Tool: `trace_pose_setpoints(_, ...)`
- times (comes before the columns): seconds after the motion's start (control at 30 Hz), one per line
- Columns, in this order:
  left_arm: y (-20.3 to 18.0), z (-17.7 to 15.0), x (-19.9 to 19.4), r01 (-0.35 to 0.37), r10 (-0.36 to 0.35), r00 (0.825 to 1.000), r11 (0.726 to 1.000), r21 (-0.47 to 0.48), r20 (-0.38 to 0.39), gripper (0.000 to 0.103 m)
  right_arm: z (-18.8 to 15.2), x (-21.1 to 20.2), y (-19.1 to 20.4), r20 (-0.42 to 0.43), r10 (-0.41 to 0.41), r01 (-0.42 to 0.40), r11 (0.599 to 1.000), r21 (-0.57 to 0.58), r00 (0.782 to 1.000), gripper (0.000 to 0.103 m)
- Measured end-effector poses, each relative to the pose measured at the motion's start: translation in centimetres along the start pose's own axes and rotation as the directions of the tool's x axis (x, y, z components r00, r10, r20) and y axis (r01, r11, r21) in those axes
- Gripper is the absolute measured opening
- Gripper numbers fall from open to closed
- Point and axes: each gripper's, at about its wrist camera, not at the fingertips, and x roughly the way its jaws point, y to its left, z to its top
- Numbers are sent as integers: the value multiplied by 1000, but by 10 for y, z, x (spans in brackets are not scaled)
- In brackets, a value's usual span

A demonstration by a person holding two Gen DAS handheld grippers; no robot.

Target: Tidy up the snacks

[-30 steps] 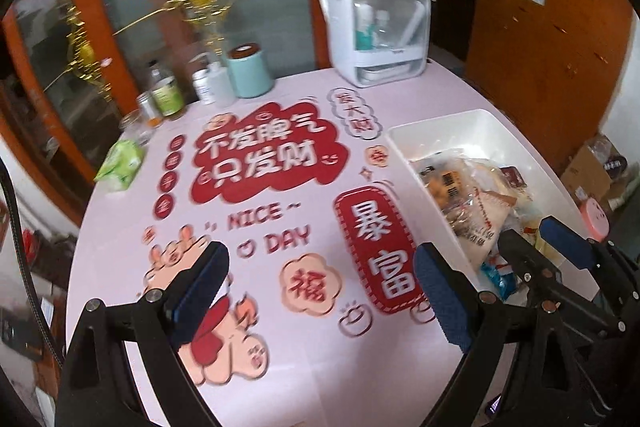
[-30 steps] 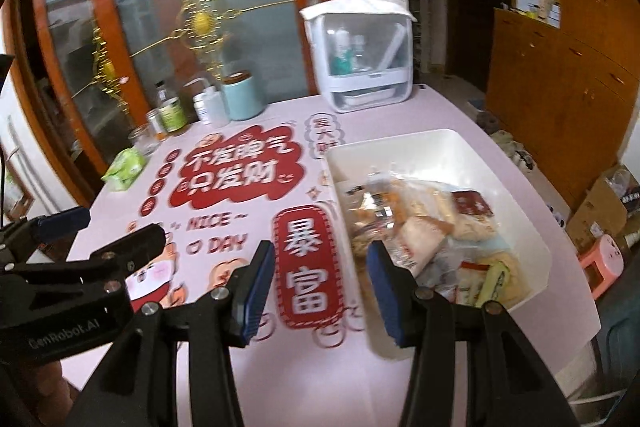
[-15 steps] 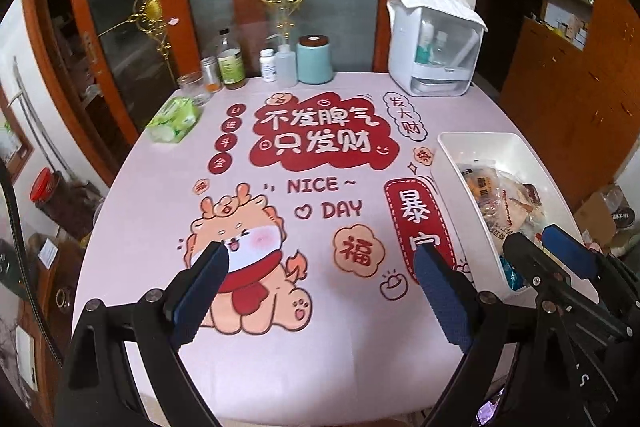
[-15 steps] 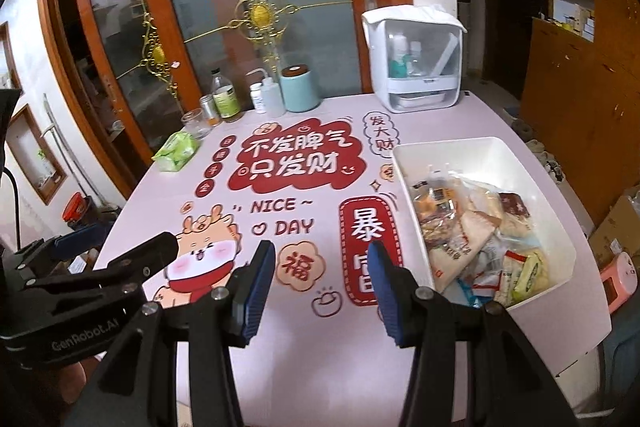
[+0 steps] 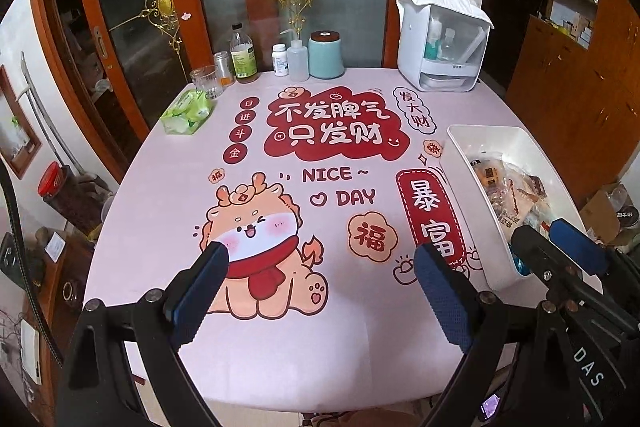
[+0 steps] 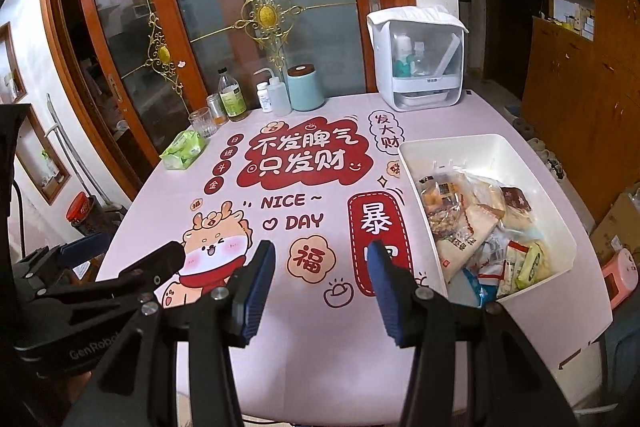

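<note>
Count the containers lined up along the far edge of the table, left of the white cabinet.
6, left to right: glass cup, small jar, green-label bottle, white pill bottle, squeeze bottle, teal canister. Others may be hidden behind them.

My left gripper [image 5: 320,291] tilts downward, its blue-padded jaws spread wide with nothing between them. My right gripper [image 6: 320,287] tilts down too, jaws set narrower, also gripping nothing. The two sit side by side, apart; each shows at the edge of the other's view, left [image 6: 124,259] and right [image 5: 560,243].
</note>
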Motion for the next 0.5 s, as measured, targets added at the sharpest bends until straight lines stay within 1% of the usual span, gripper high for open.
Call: trace_pose_setpoints(0.5,4,-1,1,13,-13,1000,1000,-13,-18,93,-1,1,1,-10,-7,6,1000,-1,1000,49)
